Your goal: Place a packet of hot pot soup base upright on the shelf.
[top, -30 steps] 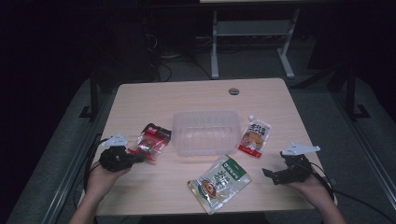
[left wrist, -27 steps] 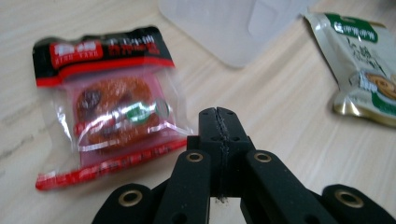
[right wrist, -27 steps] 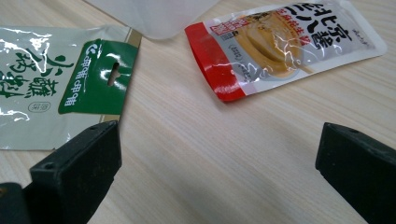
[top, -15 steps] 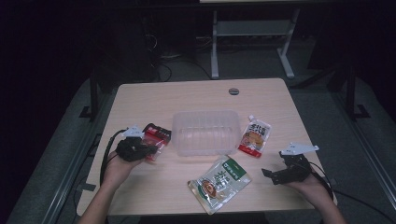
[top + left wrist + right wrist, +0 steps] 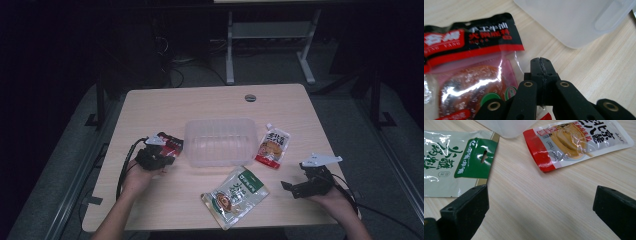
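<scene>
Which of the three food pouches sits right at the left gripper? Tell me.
The red-and-black pouch, left of the clear tub, lies against the left gripper. The green-labelled pouch and white-and-red pouch lie apart from it.

Just left of the closed left gripper [image 5: 541,65], a red-and-black sauce packet [image 5: 469,70] carries white Chinese characters above the Latin letters "YANG". Ahead of the open right gripper [image 5: 541,202], a green-and-white pouch [image 5: 456,160] to its left and a red-edged pouch [image 5: 576,142] to its right bear Chinese print too unclear to read.
</scene>
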`<act>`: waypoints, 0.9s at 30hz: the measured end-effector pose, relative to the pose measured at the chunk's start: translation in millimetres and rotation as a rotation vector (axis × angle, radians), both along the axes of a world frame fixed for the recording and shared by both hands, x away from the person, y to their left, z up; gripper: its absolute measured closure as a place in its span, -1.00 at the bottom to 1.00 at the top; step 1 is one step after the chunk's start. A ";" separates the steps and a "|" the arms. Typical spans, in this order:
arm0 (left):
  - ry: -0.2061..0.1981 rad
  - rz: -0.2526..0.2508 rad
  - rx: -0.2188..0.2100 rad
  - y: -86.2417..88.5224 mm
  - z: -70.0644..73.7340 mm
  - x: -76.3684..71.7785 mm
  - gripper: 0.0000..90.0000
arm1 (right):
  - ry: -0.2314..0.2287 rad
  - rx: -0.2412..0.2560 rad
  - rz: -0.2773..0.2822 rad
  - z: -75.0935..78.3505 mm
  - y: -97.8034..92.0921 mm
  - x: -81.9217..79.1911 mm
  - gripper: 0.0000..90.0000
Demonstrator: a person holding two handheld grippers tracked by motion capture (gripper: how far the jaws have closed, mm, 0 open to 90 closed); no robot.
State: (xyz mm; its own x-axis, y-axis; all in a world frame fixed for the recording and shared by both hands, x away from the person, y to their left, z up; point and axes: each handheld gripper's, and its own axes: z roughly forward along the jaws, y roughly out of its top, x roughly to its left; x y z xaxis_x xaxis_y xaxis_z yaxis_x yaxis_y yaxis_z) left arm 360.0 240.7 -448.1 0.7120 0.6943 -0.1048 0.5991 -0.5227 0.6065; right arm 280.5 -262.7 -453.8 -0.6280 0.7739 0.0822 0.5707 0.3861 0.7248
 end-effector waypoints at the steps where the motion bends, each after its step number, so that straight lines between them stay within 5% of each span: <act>1: 0.012 0.002 0.008 0.0 -1.6 -1.0 0.99 | 0.001 0.001 0.000 0.0 0.0 -0.1 -1.00; 11: 0.026 0.028 0.046 17.7 -0.7 -4.5 1.00 | 0.007 -0.003 -0.003 -0.7 -1.5 -0.4 -1.00; 21: 0.012 0.139 0.090 58.9 3.8 -7.5 1.00 | 0.013 -0.010 0.002 -1.1 -0.3 -0.9 -1.00; 24: 0.013 0.187 0.074 73.9 6.0 -6.7 1.00 | 0.015 -0.011 0.002 -1.6 -0.2 -0.6 -1.00; 27: -0.013 0.183 0.055 74.7 15.4 -2.7 1.00 | 0.015 -0.007 0.003 -1.4 -0.3 -0.5 -1.00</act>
